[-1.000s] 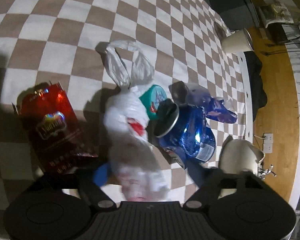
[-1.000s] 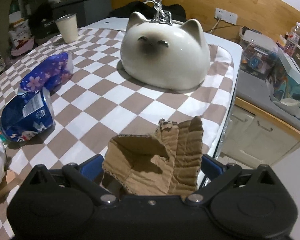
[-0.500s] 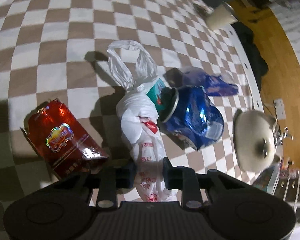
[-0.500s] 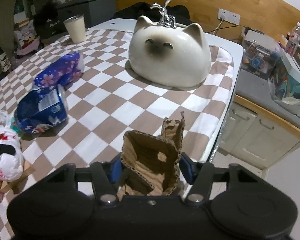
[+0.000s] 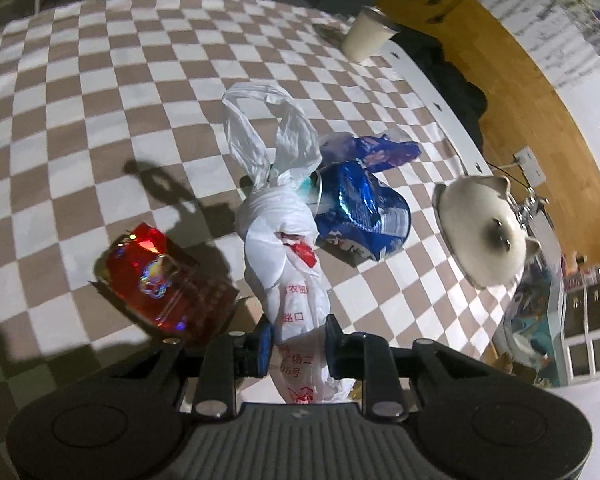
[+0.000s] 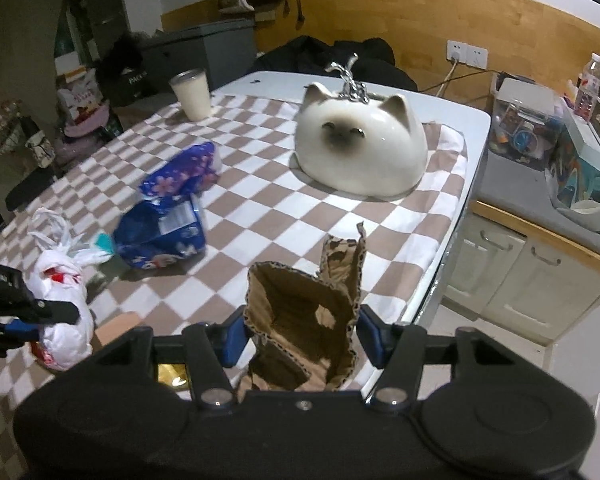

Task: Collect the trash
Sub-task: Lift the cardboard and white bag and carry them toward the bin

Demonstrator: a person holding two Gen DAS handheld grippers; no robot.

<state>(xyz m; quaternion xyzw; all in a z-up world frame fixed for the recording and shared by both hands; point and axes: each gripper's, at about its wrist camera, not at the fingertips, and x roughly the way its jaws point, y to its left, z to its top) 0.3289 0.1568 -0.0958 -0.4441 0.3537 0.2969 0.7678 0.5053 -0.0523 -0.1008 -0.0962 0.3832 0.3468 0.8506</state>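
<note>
Left wrist: white bag between fingers.

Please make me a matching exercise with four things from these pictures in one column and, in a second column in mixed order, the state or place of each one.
Things:
1. white plastic bag
2. torn cardboard piece
3. red shiny packet
4. paper cup

States or places:
A. stands upright near the far edge of the table
B. pinched between the left gripper's fingers
C. lies on the checkered cloth, not held
D. clamped between the right gripper's fingers

Right pairs: 1-B, 2-D, 3-C, 4-A
</note>
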